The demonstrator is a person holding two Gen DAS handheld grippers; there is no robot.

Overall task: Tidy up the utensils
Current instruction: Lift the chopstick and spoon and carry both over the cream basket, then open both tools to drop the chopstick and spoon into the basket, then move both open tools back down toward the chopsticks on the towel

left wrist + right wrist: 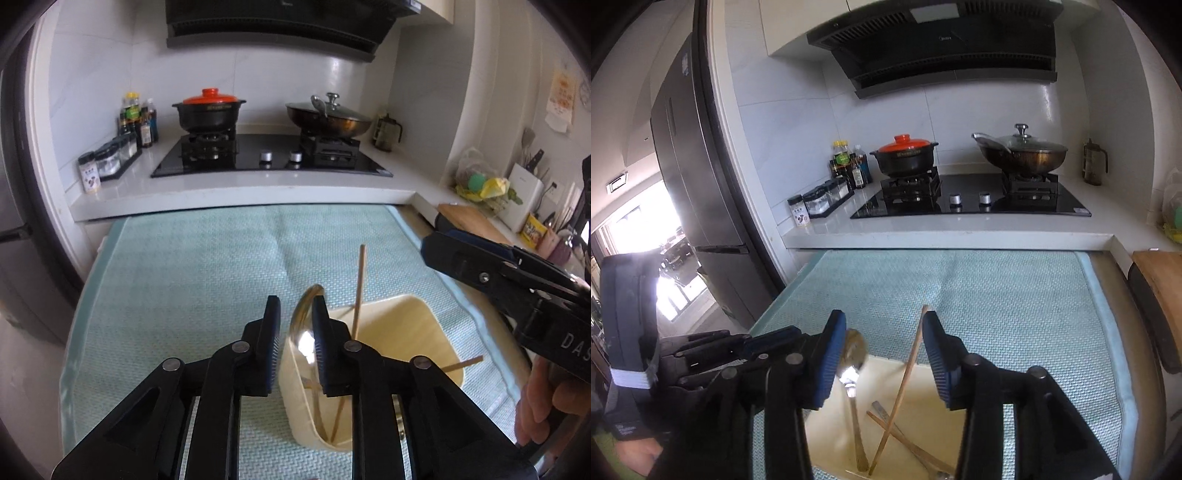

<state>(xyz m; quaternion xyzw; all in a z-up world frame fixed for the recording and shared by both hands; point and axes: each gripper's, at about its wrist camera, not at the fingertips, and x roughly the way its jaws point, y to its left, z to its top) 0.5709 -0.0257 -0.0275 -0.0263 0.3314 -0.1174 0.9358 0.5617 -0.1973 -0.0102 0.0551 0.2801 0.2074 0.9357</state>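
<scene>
A cream utensil holder (402, 332) stands on the teal mat (192, 280). It holds a metal spoon (306, 325) bowl-up and two wooden chopsticks (359, 288) that lean out over its rim. My left gripper (295, 332) is open just above the holder's left wall, with the spoon's bowl between its fingers, not clamped. My right gripper (884, 350) is open above the holder (923, 417); the spoon (852, 354) and a chopstick (905, 376) stand in the gap between its fingers, untouched. A second metal utensil (886, 413) lies low in the holder.
The stove counter (240, 192) runs along the mat's far edge, with a red-lidded pot (208, 110), a wok (328, 118), and condiment bottles (138, 122). A wooden cutting board (1160, 295) lies right of the mat. A fridge (690, 184) stands at left.
</scene>
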